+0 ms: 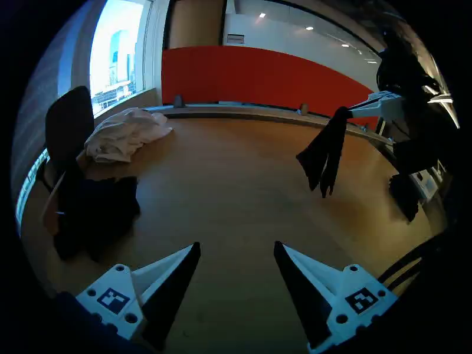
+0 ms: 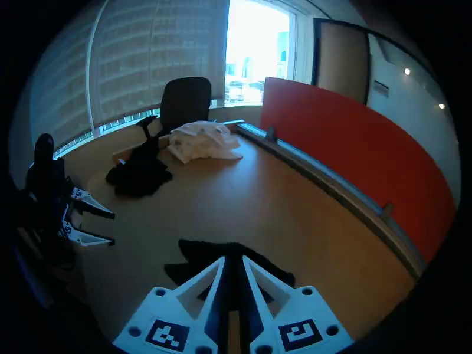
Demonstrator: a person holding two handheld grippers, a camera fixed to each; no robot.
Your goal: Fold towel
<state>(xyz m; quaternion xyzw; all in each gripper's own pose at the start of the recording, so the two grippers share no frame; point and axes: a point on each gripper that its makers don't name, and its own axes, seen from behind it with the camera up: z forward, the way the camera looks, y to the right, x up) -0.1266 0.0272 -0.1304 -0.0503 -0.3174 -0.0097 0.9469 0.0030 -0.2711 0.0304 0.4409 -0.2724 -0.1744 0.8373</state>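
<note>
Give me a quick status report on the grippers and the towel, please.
Left gripper open above table. Right gripper shut on dark towel, hanging down. White cloth pile, dark heap off to the side.

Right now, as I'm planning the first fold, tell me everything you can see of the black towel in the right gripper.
The black towel is a dark, soft-looking cloth, pinched near one edge between the shut fingers of the right gripper. In the left gripper view it hangs bunched in narrow vertical folds above the wooden table; whether its lower end touches the table is unclear. Nothing else touches it.
</note>
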